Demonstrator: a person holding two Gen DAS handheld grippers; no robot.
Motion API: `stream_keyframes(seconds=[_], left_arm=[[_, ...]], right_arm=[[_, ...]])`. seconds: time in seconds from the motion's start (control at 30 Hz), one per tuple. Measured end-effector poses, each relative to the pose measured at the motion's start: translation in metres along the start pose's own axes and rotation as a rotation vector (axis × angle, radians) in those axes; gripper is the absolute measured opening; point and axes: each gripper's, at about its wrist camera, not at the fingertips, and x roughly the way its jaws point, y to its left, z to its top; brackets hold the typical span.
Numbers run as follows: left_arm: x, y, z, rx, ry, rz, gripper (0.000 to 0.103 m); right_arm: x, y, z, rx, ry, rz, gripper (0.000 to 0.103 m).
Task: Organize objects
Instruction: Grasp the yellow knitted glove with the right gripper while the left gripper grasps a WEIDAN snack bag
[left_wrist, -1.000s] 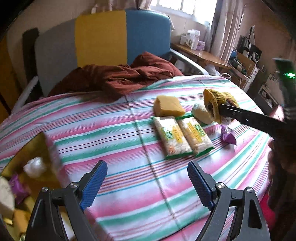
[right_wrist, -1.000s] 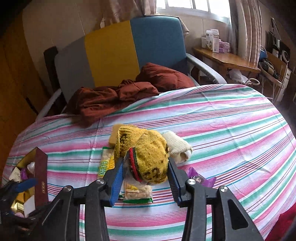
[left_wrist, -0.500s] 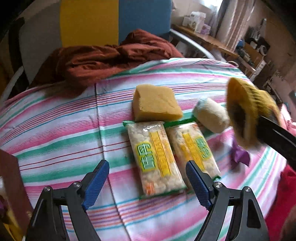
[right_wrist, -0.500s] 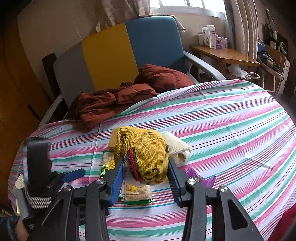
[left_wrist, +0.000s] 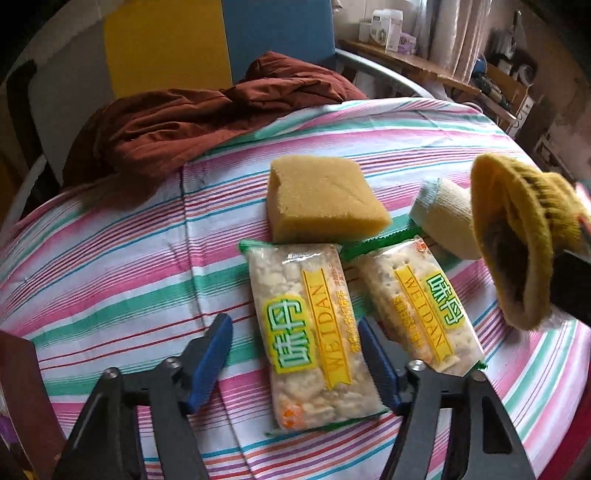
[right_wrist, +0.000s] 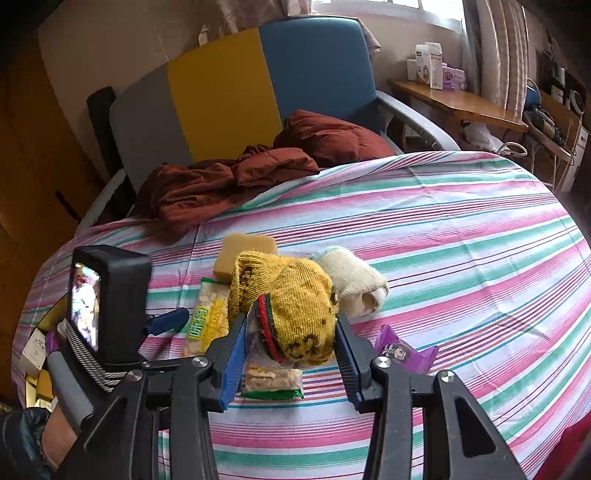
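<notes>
Right hand-held gripper clenched on a yellow knit sock, carried above the striped bench, over the near end of one snack packet. Left hand-held gripper released, jaws wide, straddling the near end of the left snack packet, seemingly not yet touching it.

Risks, as a guess: loose, floppy knit slipping from between the pads, or a dangling cuff snagging on something below. Glossy film on the packet likely to skid or crumple under a squeeze; brittle crackers inside liable to crack. Right snack packet just beside, so easily nudged.

Textures: porous tan sponge block at the far side, a rolled cream sock right of it, a crinkled purple wrapper near right, smooth striped cloth underneath.
</notes>
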Motion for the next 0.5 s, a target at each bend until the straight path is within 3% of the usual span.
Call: stream_keyframes(seconds=[0.03,0.1,0.5], left_arm=[[-0.002,0.002,-0.001,0.000,-0.003,0.005,0.052],[-0.007,0.010,-0.005,-0.008,-0.007,-0.005,0.045],[-0.034,0.012,-0.048,-0.014,-0.042,0.015,0.045]], right_arm=[[0.001,0.000,0.000,-0.001,0.003,0.001,0.045],[0.004,0.001,-0.001,-0.007,0.012,0.003,0.045],[0.017,0.023,-0.009,-0.090,0.054,0.042,0.045]])
